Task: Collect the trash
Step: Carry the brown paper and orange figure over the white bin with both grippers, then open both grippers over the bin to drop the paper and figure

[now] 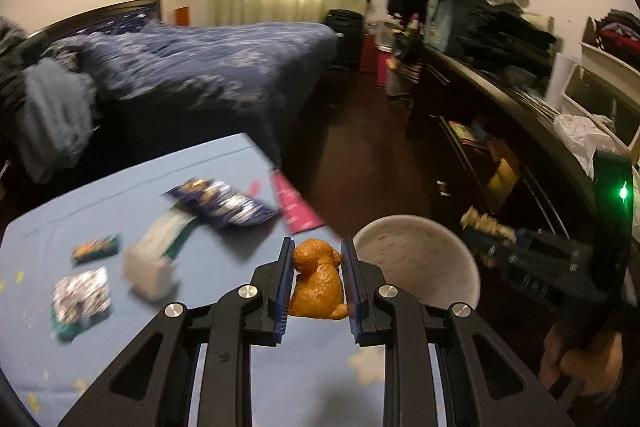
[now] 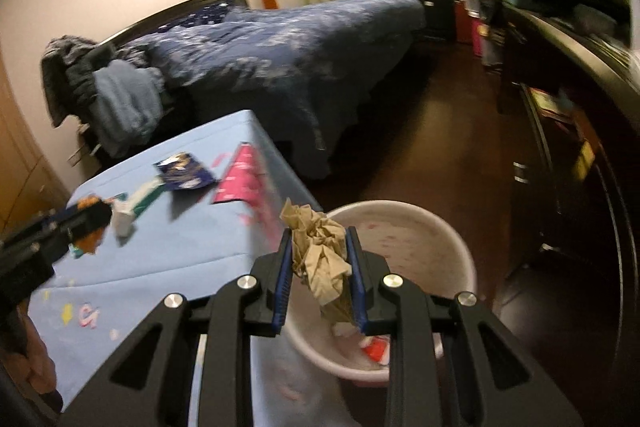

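Observation:
My left gripper (image 1: pixel 316 243) is shut on an orange lumpy piece of trash (image 1: pixel 318 283), held above the near right edge of the blue-clothed table (image 1: pixel 120 367). Just to its right stands the white bin (image 1: pixel 416 267). My right gripper (image 2: pixel 319 233) is shut on a crumpled brown paper wad (image 2: pixel 320 255), which hangs over the bin's (image 2: pixel 440 247) near left rim. Red and white scraps (image 2: pixel 374 347) lie at the bottom of the bin. Each gripper shows in the other's view: the right gripper (image 1: pixel 486 227) with its paper, the left gripper (image 2: pixel 94 217) with its orange piece.
On the table lie a dark blue wrapper (image 1: pixel 224 203), a pink packet (image 1: pixel 294 205), a white-and-green carton (image 1: pixel 160 247), a small green wrapper (image 1: pixel 96 249) and a silver wrapper (image 1: pixel 82 297). A bed (image 1: pixel 200 67) stands behind, a dark cluttered dresser (image 1: pixel 500 115) on the right, dark floor (image 1: pixel 360 147) between.

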`<action>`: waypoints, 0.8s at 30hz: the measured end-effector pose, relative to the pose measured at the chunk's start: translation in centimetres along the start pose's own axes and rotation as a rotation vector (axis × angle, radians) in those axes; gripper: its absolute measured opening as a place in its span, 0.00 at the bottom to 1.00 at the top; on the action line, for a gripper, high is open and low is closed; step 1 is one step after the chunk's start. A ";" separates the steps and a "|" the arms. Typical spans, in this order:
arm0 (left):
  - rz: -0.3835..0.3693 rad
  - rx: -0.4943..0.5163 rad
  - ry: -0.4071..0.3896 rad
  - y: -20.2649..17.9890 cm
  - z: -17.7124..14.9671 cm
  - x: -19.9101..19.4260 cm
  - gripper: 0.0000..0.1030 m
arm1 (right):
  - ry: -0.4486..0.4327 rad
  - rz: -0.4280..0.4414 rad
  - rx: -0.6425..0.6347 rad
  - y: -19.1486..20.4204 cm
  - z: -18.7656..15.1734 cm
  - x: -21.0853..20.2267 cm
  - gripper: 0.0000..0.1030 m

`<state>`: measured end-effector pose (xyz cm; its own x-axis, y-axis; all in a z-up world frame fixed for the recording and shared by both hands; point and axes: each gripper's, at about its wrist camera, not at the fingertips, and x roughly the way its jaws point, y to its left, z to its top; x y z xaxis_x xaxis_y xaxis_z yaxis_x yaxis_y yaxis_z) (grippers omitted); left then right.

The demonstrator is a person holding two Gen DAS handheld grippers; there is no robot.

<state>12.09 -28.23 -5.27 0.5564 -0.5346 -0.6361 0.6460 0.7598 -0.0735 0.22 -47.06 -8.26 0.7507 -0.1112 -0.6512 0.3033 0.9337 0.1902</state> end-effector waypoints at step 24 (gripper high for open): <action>-0.114 0.079 0.033 -6.5 3.6 8.8 0.78 | 0.049 -0.091 0.047 -4.9 -1.1 5.1 0.52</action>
<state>14.65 -39.13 -7.64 0.4607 -0.6023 -0.6520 0.7439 0.6627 -0.0866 1.88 -51.79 -13.30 0.6897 -0.1774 -0.7021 0.3972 0.9033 0.1620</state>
